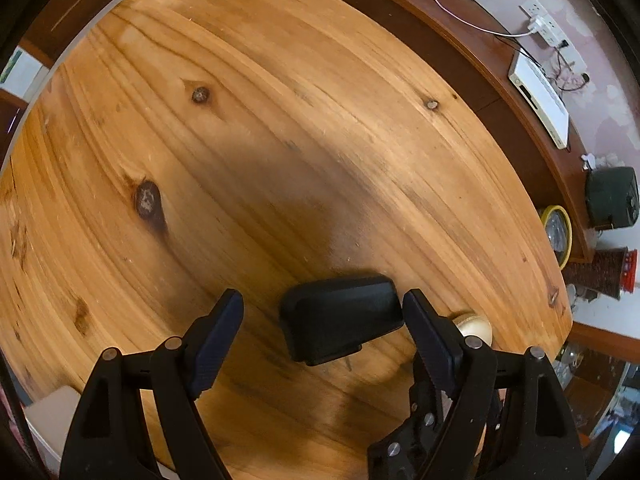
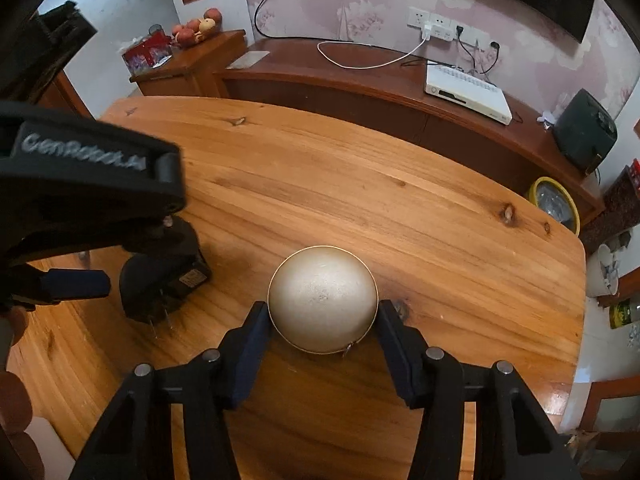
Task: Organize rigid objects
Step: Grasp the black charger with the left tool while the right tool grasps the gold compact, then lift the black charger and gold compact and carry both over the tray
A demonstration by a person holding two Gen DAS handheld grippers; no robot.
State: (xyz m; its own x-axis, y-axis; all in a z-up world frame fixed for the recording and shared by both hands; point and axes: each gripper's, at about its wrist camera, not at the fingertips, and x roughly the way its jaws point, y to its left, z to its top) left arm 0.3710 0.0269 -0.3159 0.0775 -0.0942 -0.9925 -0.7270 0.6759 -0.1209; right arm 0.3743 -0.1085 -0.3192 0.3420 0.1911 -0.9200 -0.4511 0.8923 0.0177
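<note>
A matte black plug adapter [image 1: 340,316] with metal prongs lies on the knotty pine bench [image 1: 280,140] between the left gripper's [image 1: 324,336] spread fingers, one pad just beside its end. Near it, the right gripper's [image 2: 322,338] fingers flank a smooth, pearly dome [image 2: 322,304], touching its rim on both sides.

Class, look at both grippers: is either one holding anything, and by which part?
The right gripper clasps the cream dome by its two opposite sides, low near the rim. The left gripper holds nothing: the black plug adapter lies between its open jaws.
</note>
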